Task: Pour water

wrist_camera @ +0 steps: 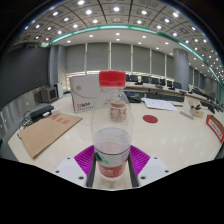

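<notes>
A clear plastic bottle with a red cap and a white-and-red label stands upright between my fingers, close to the camera. My gripper is shut on the bottle's lower body, and the purple pads press on both of its sides. Some water shows in the bottle's lower part. A small cup-like object with red marks appears through or just behind the bottle; I cannot tell which.
A pale table stretches ahead. A brown cardboard sheet lies beyond the left finger, a white box with red print stands farther back, a red disc and papers lie to the right.
</notes>
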`<state>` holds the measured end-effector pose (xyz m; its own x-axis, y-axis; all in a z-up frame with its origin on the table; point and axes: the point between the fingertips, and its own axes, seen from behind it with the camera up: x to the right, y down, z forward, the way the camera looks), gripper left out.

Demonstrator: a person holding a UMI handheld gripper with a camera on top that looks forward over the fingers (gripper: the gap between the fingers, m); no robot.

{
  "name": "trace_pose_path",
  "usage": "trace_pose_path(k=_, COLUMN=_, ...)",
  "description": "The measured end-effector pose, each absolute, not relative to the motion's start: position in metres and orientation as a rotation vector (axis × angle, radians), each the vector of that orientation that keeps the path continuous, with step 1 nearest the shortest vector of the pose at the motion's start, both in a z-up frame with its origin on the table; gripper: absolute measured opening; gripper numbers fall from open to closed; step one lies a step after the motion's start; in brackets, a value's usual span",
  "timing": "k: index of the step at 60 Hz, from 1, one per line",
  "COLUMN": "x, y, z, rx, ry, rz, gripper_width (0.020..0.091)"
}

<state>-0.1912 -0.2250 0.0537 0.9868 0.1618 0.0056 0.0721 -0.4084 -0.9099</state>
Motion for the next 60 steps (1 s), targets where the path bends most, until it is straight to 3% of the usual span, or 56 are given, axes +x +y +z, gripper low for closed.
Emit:
trace_pose_path(k=12, x=-0.184, y=-0.221, z=0.064, rx=-1.976, ry=-0.154, rz=0.043, gripper_width=0.0361)
trace_pose_path(k=24, x=-0.148, y=-0.193, z=0.109, rx=-1.961, ry=-0.172, rz=-0.070, gripper_width=0.0359)
trace_pose_path(k=40, x=-0.056, y=-0.081, z=0.179, rx=-1.877, ry=-0.369, rz=-0.470, gripper_width=0.0360)
trace_pose_path(k=60, x=-0.022, y=0.082, z=0.181, rx=-1.564, ry=-1.056, rz=-1.121, gripper_width=0.0360)
